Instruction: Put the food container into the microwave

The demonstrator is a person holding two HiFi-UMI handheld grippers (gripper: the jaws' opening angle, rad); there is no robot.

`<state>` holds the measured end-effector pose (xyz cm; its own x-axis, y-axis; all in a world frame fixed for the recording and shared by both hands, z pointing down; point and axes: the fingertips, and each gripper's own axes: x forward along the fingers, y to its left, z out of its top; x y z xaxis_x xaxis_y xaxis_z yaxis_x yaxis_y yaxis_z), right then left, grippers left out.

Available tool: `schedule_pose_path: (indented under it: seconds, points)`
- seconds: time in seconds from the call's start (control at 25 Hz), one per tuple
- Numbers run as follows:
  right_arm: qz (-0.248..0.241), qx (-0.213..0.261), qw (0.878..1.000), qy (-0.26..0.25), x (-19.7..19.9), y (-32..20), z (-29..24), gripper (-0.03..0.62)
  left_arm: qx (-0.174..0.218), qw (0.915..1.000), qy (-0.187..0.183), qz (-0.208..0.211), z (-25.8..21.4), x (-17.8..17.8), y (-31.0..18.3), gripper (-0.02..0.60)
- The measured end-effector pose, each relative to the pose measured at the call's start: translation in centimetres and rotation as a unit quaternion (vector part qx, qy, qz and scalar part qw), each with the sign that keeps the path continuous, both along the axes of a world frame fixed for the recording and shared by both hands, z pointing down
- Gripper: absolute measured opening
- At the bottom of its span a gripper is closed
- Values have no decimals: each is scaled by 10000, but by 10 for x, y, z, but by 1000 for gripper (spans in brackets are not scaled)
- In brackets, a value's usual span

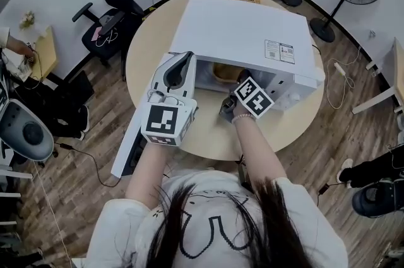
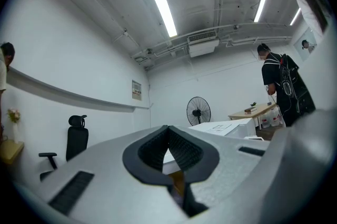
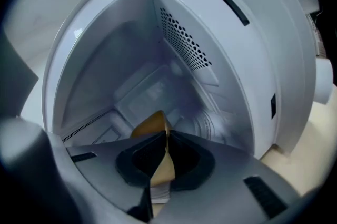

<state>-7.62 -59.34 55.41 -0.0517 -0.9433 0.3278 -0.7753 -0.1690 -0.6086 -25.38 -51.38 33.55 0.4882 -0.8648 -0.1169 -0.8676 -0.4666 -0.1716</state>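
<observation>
Already the microwave [image 1: 246, 27] on the table [image 1: 214, 140] stands with its door [image 1: 129, 147] open, and the container [image 3: 154, 124] is within the mouth of the cavity, where the jaws of the right gripper [image 3: 167, 136] are nearly together and pinch its thin brown rim. The left gripper [image 2: 168, 130] hovers near the open door, its jaws closed on nothing. What is left, I judge, is to set the container on the cavity floor, release the rim and draw the gripper out; whether it already rests there I cannot tell.
</observation>
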Motion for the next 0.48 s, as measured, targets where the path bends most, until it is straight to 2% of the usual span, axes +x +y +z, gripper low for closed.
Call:
schedule_pose_path:
  seconds: [0.28, 0.48]
  points:
    - [51, 81, 9998, 160, 2, -1, 0, 49, 43, 9998, -169, 74, 2, 8, 6, 8]
    - [-119, 235, 9988, 413, 0, 6, -7, 140, 65, 9998, -186, 89, 0, 9, 15, 8]
